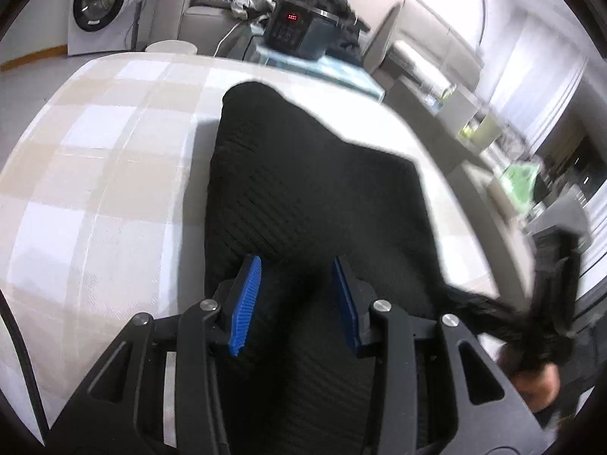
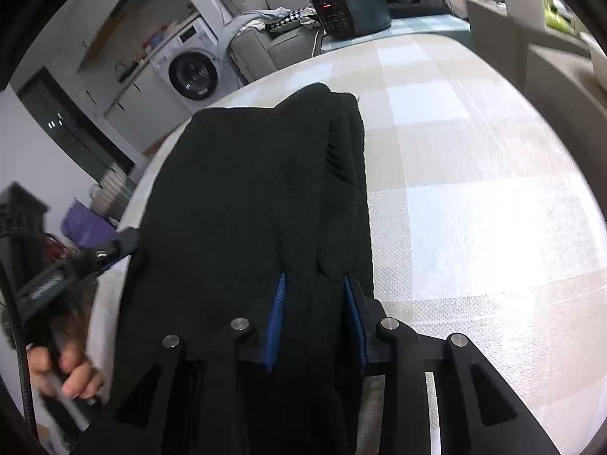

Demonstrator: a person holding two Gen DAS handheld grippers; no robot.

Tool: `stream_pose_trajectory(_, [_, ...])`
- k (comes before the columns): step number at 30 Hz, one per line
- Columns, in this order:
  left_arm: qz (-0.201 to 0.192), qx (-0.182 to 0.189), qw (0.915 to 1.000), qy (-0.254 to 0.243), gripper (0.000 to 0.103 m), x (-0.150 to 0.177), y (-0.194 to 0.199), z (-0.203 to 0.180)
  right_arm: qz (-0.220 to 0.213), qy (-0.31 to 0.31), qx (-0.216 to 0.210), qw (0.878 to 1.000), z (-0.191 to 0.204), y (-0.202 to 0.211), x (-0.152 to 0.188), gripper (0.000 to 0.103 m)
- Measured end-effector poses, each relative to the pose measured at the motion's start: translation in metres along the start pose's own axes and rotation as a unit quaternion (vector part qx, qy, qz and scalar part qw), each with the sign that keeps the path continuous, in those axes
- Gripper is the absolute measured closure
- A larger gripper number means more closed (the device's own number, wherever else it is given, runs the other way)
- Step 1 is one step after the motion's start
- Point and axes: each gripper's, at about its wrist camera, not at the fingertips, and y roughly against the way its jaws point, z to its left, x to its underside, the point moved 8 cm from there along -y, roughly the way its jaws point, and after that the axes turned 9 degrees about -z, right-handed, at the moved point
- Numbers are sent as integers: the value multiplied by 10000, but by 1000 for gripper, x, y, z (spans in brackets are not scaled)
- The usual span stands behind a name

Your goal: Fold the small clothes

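My left gripper [image 1: 296, 303]: jaws apart over black ribbed garment [image 1: 303, 189] | my right gripper [image 2: 315, 318]: jaws apart | garment flat on checked tablecloth [image 2: 474, 189]

Left claw [image 1: 296, 303] hangs low with its blue pads parted. Right claw [image 2: 315, 322] likewise stands with pads apart. A bare hand [image 2: 72, 371] grips the left claw's handle.

Bare tablecloth [image 2: 474, 197] beside black garment [image 2: 258, 189].
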Motion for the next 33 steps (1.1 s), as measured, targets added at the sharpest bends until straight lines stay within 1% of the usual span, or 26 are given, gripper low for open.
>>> stream_pose_trajectory(2, [56, 30, 10000, -27, 68, 0, -8, 6, -49, 0, 11, 10000, 2, 5, -5, 73])
stream_pose_trajectory(5, [67, 73, 9999, 58, 68, 1, -7, 10, -298, 80, 12, 9995, 5, 18, -19, 73])
stream_pose_trajectory(6, [53, 129, 9998, 108, 68, -2, -5, 9, -390, 94, -30, 9992, 6, 20, -24, 73])
stream_pose_trajectory(7, [8, 261, 9995, 184, 68, -7, -3, 6, -482, 98, -80, 9988, 8, 24, -31, 73])
stream_pose_trajectory(9, [-46, 440, 9988, 197, 68, -16, -2, -3, -552, 133, -168, 9982, 12, 20, -44, 73])
stream_pose_trajectory(12, [-29, 335, 9994, -3, 68, -24, -12, -11, -366, 247, -111, 9990, 14, 3, -52, 73])
stream_pose_trajectory(16, [97, 349, 9993, 32, 68, -22, -24, -9, -143, 108, -59, 9998, 4, -19, -52, 73])
stream_pose_trajectory(17, [105, 359, 9993, 24, 68, -21, -25, -9, -109, 92, -70, 9999, 3, -22, -51, 74])
stream_pose_trajectory(18, [120, 372, 9992, 10, 68, -21, -25, -9, -117, 52, -104, 9999, 2, -24, -51, 84])
stream_pose_trajectory(19, [133, 397, 9991, -11, 68, -21, -25, -9, -102, -26, -200, 9997, 3, -26, -52, 90])
stream_pose_trajectory(20, [136, 399, 9991, -17, 68, -21, -25, -9, -87, -104, -361, 9993, 6, -25, -54, 93])
stream_pose_trajectory(21, [142, 406, 9991, -18, 68, -23, -24, -9, -227, -113, -522, 9983, 10, -18, -59, 94])
stream_pose_trajectory(23, [129, 386, 9992, -25, 68, -25, -21, -10, -479, 74, -508, 9975, 16, -6, -68, 94])
stream_pose_trajectory(24, [95, 400, 9991, -45, 68, -28, -21, -11, -531, 93, -473, 9974, 15, -1, -72, 94])
stream_pose_trajectory(26, [55, 340, 9993, -131, 68, -31, -24, -13, -474, -97, -366, 9982, 8, -2, -74, 94])
stream_pose_trajectory(28, [164, 260, 9994, -144, 68, -29, -32, -10, -177, -172, -54, 9997, -4, -17, -66, 93])
stream_pose_trajectory(29, [196, 248, 9994, -145, 68, -28, -36, -9, -47, -245, -4, 9997, -8, -26, -61, 93])
stream_pose_trajectory(31, [210, 260, 9992, -206, 68, -25, -41, -5, -68, -264, -32, 9996, -10, -28, -58, 92])
stream_pose_trajectory(33, [190, 294, 9990, -264, 68, -24, -43, -3, -96, -320, -62, 9994, -10, -22, -58, 88])
